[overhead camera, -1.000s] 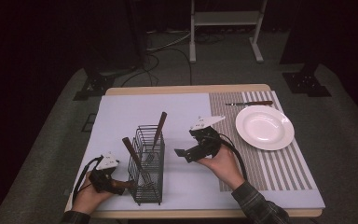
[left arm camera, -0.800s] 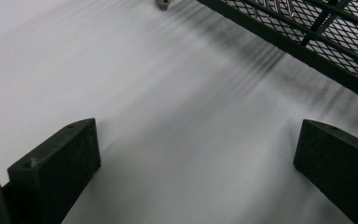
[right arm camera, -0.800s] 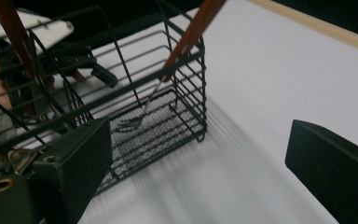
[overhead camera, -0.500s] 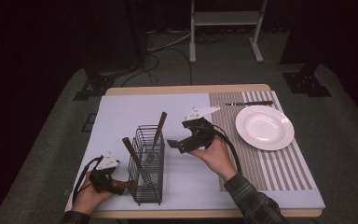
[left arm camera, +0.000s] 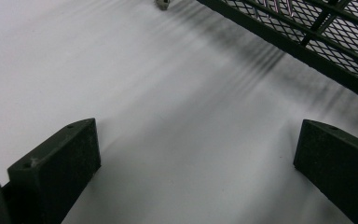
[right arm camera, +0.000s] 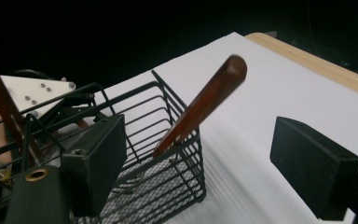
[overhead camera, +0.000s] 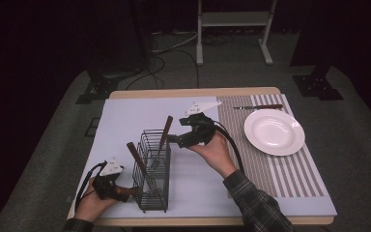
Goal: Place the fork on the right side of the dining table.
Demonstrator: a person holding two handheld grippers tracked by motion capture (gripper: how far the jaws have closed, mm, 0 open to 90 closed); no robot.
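Where it stands in basket (overhead camera: 153, 186), brown handle (overhead camera: 164, 132) leans up, away from person.

We see the right gripper (overhead camera: 175, 139) lifted and shifted away from us toward the table's far edge, now beside the far wooden handle (overhead camera: 164, 131) in the wire basket (overhead camera: 153, 193), its empty jaws narrowing slightly.

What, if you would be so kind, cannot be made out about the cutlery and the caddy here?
- Wooden-handled utensil: its working end is hidden behind the wire caddy in the right gripper view.
- Knife beyond the plate: too small in the high view.
- Caddy: cut off by the frame edge in the left gripper view.
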